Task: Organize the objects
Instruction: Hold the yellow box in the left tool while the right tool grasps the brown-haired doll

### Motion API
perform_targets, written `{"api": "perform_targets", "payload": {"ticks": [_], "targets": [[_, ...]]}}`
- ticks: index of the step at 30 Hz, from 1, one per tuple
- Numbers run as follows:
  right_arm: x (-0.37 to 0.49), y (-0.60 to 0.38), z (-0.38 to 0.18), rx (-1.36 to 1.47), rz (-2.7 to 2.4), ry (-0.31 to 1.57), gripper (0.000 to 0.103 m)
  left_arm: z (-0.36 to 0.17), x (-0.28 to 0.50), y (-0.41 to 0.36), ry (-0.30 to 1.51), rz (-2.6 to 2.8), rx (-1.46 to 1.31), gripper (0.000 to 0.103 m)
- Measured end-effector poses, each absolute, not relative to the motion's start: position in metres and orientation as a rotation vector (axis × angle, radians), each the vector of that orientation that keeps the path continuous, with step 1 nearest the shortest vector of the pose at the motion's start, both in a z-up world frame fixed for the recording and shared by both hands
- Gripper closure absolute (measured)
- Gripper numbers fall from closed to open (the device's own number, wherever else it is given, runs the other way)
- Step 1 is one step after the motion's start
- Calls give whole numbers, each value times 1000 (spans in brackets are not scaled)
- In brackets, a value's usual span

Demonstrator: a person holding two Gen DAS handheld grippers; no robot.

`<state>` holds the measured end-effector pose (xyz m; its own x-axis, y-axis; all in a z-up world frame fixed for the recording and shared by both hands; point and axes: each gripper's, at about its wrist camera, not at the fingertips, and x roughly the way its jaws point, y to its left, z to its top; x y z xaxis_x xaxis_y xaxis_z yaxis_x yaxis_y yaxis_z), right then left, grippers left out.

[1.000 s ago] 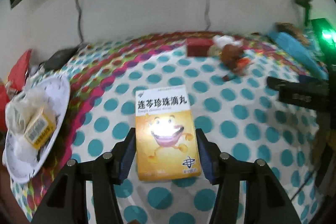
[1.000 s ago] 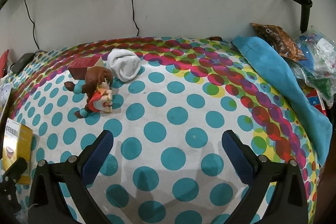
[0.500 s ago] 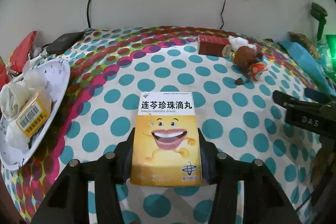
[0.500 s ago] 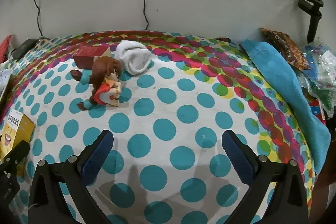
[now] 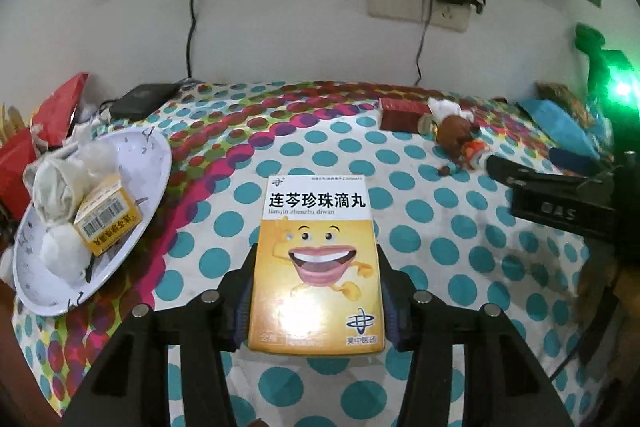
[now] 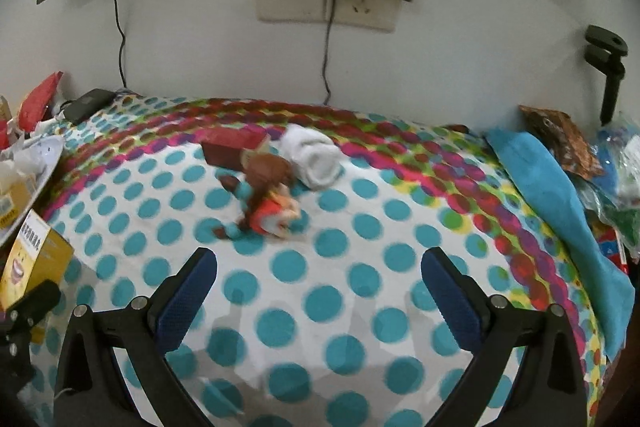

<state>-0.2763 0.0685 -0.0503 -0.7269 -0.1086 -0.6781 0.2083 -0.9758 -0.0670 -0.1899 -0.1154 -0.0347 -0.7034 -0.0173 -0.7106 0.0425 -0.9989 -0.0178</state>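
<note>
Left tool (image 5: 316, 291) clamped on medicine box (image 5: 316, 259), right tool (image 6: 320, 291) wide open, empty; risks slipping toward plate (image 5: 156, 163) at nine o'clock.

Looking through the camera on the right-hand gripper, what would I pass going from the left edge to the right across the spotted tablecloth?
Yellow medicine box → dark red box → brown-haired doll → rolled white cloth → blue cloth → heap of plastic packets.

A white round plate (image 5: 156, 163) is set at the polka-dot tablecloth's (image 5: 440, 247) left edge; a brown-haired toy figurine (image 6: 268, 195) is placed near its back edge, a rolled white cloth (image 6: 314, 161) behind it.
</note>
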Motion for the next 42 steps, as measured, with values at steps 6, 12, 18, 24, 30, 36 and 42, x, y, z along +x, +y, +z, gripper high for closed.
{"api": "perform_targets", "payload": {"ticks": [6,12,18,24,30,36,42], "targets": [[-301,43,-51,1103,-2756,193,17,-43,-189,-125,139,-2865,1184,52],[-322,34,-69,1217,-2734,146,63,-42,-187,-121,124,-2884,1158,52],[-324,36,-72,1213,-2725,108,64,-47,-189,-119,125,-2872,1176,52],[-307,33,-61,1085,-2756,138,73,-43,-187,-120,141,-2874,1157,52],[-285,40,-54,1033,-2728,117,73,-44,-187,-118,141,-2878,1168,52],[-304,40,-71,1202,-2576,74,44,-46,-187,-116,149,-2874,1181,52],[-321,29,-76,1248,-2542,86,34,-48,-188,-118,159,-2868,1180,52]]}}
